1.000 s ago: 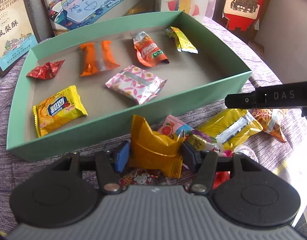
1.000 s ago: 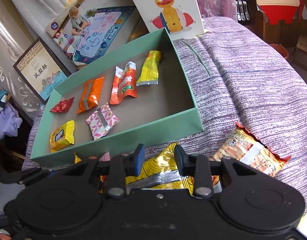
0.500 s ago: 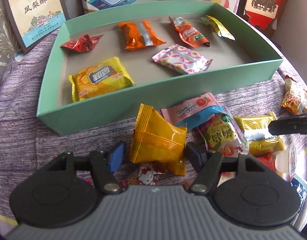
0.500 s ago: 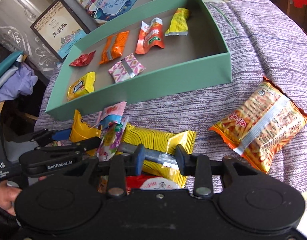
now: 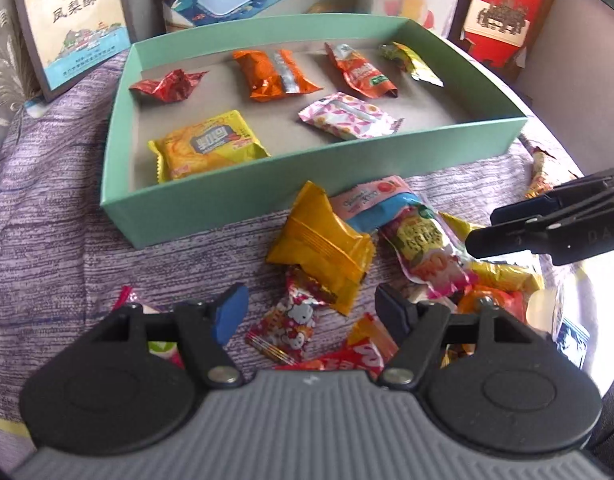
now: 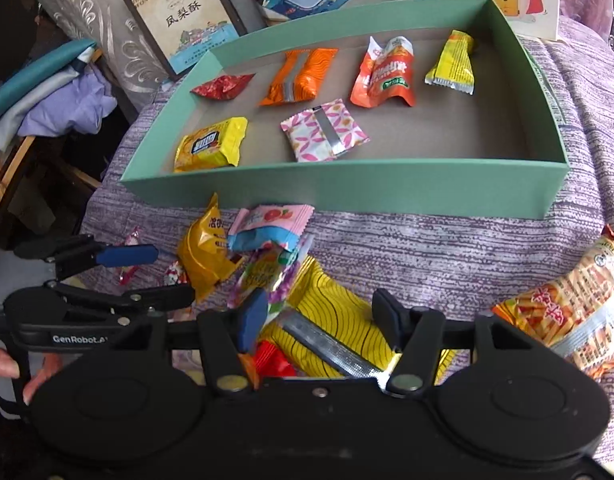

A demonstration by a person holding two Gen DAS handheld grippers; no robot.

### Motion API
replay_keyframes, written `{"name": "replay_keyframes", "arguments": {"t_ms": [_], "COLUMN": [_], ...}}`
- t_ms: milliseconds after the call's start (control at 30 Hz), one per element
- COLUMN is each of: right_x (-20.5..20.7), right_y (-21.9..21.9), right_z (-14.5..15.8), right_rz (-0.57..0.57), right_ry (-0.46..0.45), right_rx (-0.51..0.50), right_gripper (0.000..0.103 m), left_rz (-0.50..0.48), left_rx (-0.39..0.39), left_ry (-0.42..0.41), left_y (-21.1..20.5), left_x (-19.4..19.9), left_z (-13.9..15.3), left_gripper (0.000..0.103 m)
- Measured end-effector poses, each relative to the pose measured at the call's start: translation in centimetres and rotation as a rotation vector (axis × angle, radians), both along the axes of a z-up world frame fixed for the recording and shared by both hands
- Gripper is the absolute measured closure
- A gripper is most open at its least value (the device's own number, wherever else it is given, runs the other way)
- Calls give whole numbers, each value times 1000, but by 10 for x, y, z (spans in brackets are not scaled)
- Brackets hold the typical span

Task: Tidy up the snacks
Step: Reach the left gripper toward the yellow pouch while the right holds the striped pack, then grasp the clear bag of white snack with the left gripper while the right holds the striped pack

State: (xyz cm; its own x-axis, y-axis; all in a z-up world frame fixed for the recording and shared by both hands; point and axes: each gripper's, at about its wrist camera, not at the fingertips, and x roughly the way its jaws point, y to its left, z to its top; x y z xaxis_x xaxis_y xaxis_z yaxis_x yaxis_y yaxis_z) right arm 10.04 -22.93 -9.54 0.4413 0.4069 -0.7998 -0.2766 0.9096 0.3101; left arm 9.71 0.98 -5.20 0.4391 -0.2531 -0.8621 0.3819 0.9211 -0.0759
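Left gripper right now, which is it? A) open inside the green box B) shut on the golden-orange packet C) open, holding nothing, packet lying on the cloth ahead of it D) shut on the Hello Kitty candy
C: the left gripper has its jaws spread wide and empty, and the golden-orange packet lies on the cloth beyond the fingertips, outside the green box.

Six wrapped snacks are seen lying inside the green box [image 6: 347, 196]. Just in front of its near wall, a loose pile is spread on the purple cloth [image 6: 447, 248], with a golden packet [image 6: 203, 256] at its left end. The right gripper [image 6: 319, 316] is held open above a yellow striped packet [image 6: 335, 304]. The left gripper [image 6: 147, 276] is seen spread beside the golden packet.
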Motion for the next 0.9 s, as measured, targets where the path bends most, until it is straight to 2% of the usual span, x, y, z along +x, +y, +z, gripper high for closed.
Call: {"name": "replay_keyframes", "arguments": {"t_ms": [267,433,567,700,800,867,900], "right_x": [-19,-23,-29,-33,-38,-38,-38], "right_y": [7,10,9,-1,-10,-9,-7], "right_z": [2,-3,-1,-8,-11,-12,-12], "right_rz": [101,123,157,139,118,100,84], "right_ry": [-16,-23,-29,-20,-28,-37,-45], "right_rx": [-97,-131,-158,-172,-169,-169,-170], "right_gripper": [44,43,43,43,44,43,42], "left_rz": [-202,-258,-311,-340,-329,-309,-300], "left_rx": [28,45,90,126,121,92,92], "left_ry": [-24,-8,-7,11,6,23,29], "left_y": [-23,-35,-50,-65,-73,-77,-79], "left_x": [-21,-28,-32,-30,-27,-22,-21], "left_z": [12,10,3,-9,-12,-13,-14], "left_gripper": [32,32,32,34,42,63,69]}}
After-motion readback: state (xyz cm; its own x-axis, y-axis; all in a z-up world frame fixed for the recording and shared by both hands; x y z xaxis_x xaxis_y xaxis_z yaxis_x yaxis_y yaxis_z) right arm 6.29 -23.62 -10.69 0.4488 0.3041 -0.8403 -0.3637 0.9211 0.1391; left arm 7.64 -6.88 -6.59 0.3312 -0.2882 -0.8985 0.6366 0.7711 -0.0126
